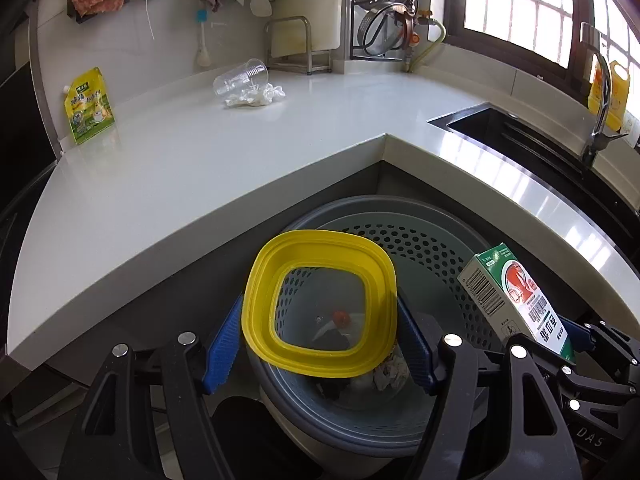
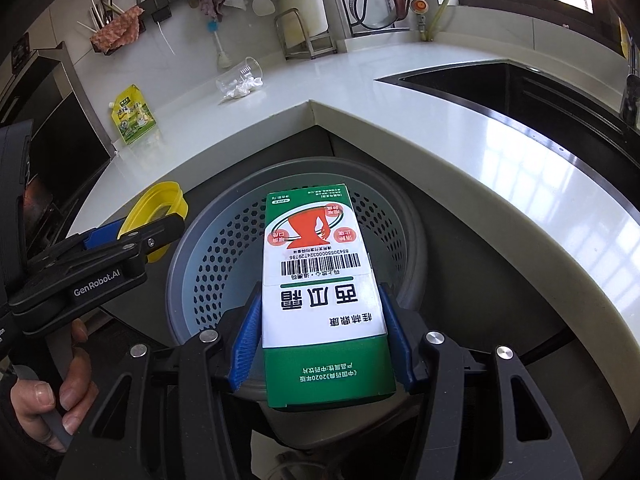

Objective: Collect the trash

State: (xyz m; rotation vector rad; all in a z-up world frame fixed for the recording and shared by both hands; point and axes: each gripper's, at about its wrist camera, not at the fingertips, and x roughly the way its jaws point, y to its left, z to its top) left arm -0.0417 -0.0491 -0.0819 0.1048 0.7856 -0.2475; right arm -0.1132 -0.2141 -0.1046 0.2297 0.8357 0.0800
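My left gripper point(image 1: 318, 346) is shut on a yellow-rimmed clear lid point(image 1: 260, 300) and holds it over the grey perforated trash bin point(image 1: 432, 240). The lid also shows in the right wrist view point(image 2: 160, 200). My right gripper point(image 2: 322, 344) is shut on a green and white carton point(image 2: 320, 292), held over the same bin point(image 2: 216, 256). The carton also shows in the left wrist view point(image 1: 516, 300). Crumpled paper and other trash lie in the bin. A clear plastic cup point(image 1: 240, 78) and a crumpled tissue point(image 1: 258, 96) lie on the counter point(image 1: 200, 152).
A yellow-green pouch point(image 1: 89, 106) leans on the wall at the counter's left. A sink point(image 1: 532, 136) with a tap point(image 1: 598, 92) is at the right. A metal rack point(image 1: 298, 46) and hanging utensils stand at the back.
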